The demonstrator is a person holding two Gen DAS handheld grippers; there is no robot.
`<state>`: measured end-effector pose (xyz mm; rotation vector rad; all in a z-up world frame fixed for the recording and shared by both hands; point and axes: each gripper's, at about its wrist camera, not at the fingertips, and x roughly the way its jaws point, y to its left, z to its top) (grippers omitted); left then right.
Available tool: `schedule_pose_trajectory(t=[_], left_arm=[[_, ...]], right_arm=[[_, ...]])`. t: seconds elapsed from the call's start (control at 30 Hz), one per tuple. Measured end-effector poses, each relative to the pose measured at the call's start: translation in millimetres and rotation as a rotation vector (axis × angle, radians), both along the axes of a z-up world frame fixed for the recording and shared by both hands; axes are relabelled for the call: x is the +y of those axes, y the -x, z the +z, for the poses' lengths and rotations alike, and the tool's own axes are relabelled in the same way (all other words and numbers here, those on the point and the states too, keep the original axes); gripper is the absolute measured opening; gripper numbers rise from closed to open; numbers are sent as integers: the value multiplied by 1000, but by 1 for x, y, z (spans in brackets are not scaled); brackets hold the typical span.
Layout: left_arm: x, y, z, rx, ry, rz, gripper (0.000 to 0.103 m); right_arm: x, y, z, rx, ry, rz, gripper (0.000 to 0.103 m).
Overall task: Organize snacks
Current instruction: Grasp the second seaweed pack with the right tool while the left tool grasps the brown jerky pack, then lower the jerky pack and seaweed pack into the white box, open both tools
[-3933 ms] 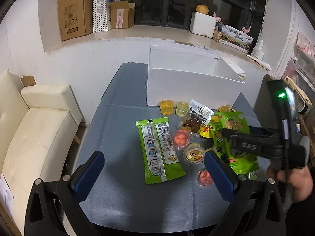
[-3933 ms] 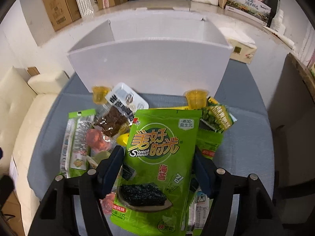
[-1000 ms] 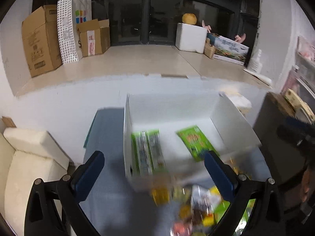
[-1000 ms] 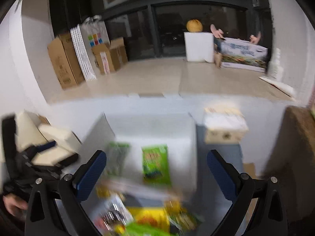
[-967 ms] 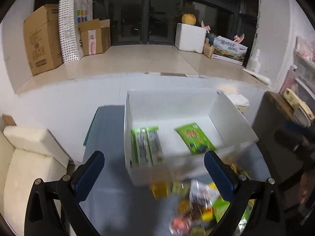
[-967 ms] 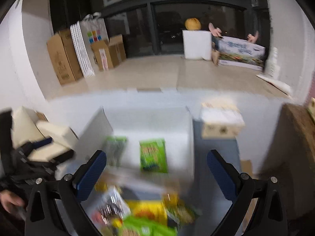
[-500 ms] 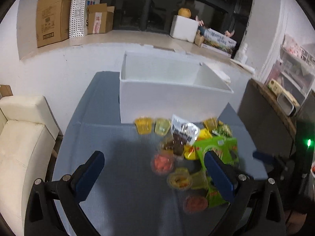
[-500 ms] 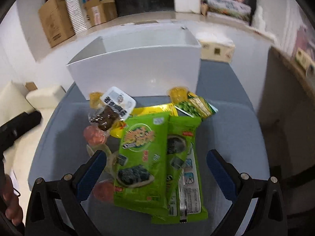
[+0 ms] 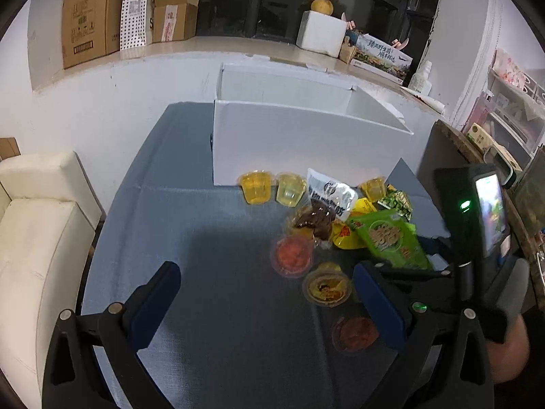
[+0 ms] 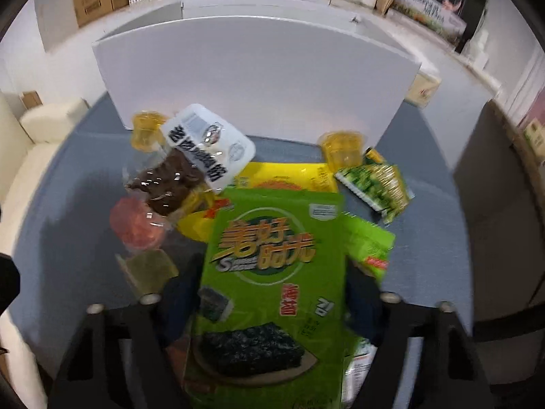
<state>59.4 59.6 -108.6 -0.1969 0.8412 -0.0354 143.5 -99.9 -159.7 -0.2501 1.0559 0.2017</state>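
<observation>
Right gripper (image 10: 272,293): jaws just closing around green seaweed packet (image 10: 272,272) (firm grip unconfirmed). Left gripper (image 9: 265,293): open, empty. Next: lift into white box (image 10: 259,78).

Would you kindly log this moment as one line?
left gripper open, empty | right gripper jaws just closing around seaweed bag, contact unclear

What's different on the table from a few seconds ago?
The long green packet that lay left of the pile is gone from the table. The right gripper has come down over the green seaweed bag, its jaws just closing with the bag between them. The left gripper stays open and empty. The white box and jelly cups stayed put.
</observation>
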Motion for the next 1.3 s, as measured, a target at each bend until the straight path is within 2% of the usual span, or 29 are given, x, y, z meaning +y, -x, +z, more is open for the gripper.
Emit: schedule_pose_trajectory(t=[0.17, 0.33, 0.43, 0.53, 0.67, 0.77, 0.8, 0.83, 0.87, 0.9, 0.97, 1.2, 1.23, 1.27, 1.3], left_arm=[[-4, -4, -4, 7, 14, -26, 103], [-17, -22, -7, 0, 6, -114, 103], [-30, -49, -13, 9, -51, -154, 103], [-46, -77, -24, 33, -132, -175, 103], [-59, -107, -40, 91, -97, -226, 103], [-58, -119, -50, 119, -84, -214, 102], [-56, -120, -52, 127, -75, -207, 86], [-53, -122, -53, 135, -39, -200, 79], [-49, -122, -52, 137, -13, -197, 57], [-48, -123, -52, 146, -26, -188, 48], [-49, -121, -52, 146, -54, -189, 48], [-44, -104, -41, 103, -3, -197, 48], [-43, -100, -35, 83, 6, -199, 46], [-43, -97, -29, 63, 12, -200, 24], [-43, -96, -22, 48, 18, -198, 24]], right_arm=[[-23, 5, 21, -36, -92, -14, 72], [-56, 16, 56, -81, -273, -12, 72], [-80, 17, 73, -118, -337, -64, 72], [-104, 24, 88, -165, -354, -105, 72], [-120, 39, 94, -176, -369, -138, 72], [-130, 41, 90, -160, -383, -162, 72], [-133, 42, 89, -154, -385, -165, 72], [-137, 38, 87, -148, -388, -165, 72], [-138, 38, 85, -143, -391, -165, 72], [-139, 37, 84, -139, -395, -163, 72], [-139, 35, 82, -135, -399, -160, 72], [-131, 34, 80, -133, -403, -128, 72], [-130, 34, 80, -132, -403, -124, 72], [-129, 33, 80, -131, -402, -121, 72], [-127, 31, 80, -131, -398, -114, 72]])
